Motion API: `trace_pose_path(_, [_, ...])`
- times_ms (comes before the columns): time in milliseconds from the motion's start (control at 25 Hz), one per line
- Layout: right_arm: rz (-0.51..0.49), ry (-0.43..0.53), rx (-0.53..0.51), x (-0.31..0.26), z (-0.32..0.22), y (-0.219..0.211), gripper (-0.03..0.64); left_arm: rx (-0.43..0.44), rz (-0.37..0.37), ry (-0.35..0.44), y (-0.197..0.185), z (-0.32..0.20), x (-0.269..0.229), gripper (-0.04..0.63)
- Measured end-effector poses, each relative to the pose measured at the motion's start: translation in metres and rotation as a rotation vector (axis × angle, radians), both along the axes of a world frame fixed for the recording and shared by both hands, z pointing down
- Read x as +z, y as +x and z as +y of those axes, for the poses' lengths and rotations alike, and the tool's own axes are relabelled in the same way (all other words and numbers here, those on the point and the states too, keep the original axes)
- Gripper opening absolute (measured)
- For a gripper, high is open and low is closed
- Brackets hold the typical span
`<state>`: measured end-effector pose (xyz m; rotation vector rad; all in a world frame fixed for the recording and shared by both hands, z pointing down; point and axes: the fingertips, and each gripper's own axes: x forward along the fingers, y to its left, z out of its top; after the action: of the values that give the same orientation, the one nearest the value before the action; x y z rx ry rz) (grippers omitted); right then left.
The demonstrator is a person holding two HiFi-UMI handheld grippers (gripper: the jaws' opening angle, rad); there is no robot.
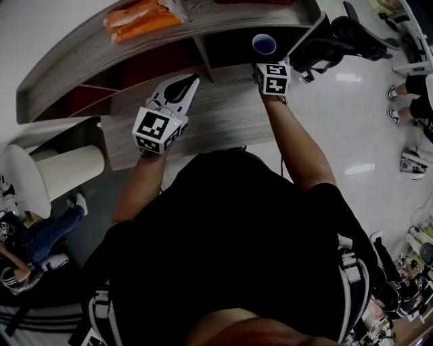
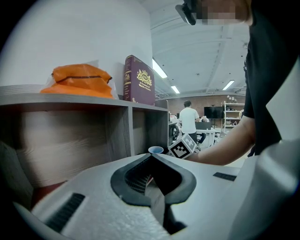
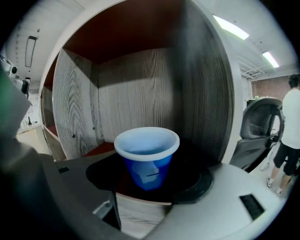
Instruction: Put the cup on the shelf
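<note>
Jaws of right gripper [image 3: 150, 180] gape around smooth tapered blue cup [image 3: 147, 159]; left gripper [image 2: 151, 157] pinched closed.

Glossy blue plastic cup [image 3: 146, 157], matt woodgrain shelf [image 3: 122, 93]

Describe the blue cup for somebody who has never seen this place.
Find the grey wooden shelf by the white wall and go to its right end compartment. There, before the right gripper, stands a small cup: blue with a pale rim, unlike the orange packet on top.
</note>
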<state>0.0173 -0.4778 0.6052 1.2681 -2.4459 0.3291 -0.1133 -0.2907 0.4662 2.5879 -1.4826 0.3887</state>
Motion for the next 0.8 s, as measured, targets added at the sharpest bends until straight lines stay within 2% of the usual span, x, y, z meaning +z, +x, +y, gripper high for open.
trace_pose_path(280, [0.009, -0.081, 0.006, 0.023, 0.003, 0.002, 0.298, -0.001, 0.01, 0.002, -0.001, -0.004, -0.001, 0.017])
trace_pose_path(800, [-0.009, -0.095, 0.035, 0.022, 0.006, 0.007, 0.298, 0.004, 0.027, -0.004, -0.003, -0.001, -0.001, 0.017])
